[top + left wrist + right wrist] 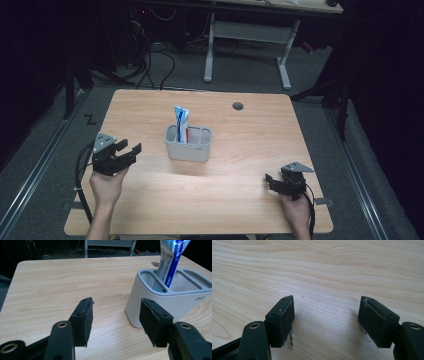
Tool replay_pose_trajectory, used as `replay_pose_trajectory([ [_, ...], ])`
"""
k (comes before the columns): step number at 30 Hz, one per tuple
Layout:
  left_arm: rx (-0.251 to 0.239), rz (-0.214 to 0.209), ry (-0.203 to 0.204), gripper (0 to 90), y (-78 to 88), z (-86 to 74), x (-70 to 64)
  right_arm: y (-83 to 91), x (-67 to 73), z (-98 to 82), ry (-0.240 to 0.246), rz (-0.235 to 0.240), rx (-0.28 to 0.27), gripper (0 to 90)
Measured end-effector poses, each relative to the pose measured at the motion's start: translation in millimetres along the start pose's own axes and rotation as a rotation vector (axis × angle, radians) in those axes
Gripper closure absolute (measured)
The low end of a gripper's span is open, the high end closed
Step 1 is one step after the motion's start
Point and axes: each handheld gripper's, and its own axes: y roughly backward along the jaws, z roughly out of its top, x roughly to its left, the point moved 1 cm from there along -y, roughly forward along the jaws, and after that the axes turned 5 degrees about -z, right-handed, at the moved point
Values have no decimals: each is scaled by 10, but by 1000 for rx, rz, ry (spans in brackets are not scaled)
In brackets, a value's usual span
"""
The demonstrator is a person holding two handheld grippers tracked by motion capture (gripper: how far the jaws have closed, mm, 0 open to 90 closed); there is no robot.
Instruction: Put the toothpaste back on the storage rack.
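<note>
White plastic three-slot holder (188,144) stands mid-surface, blue-and-white toothpaste tube (181,122) upright in its left slot. Left gripper (128,149) fingers spread, empty, just left of holder. Right gripper (270,180) fingers spread, empty, near right. Likely approach: come in level, square fingers on holder's wall, avoid tipping tube.

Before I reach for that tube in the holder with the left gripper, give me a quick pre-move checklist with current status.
1. Left gripper open, nothing between the jaws: ok.
2. Right gripper open and empty, low over the table, away from the holder: ok.
3. Toothpaste tube standing in the holder's left compartment, top sticking out above the rim: ok.
4. White holder upright, other compartments look empty: ok.
5. Path from left gripper to holder free of things: ok.
6. Whether the holder will stay put when the tube is pulled: cannot tell.
</note>
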Motion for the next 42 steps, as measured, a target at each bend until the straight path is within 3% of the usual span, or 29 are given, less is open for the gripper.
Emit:
replay_pose_trajectory([
  [42,92,19,36,425,-96,-354,64,0,0,0,0,0,0,294],
])
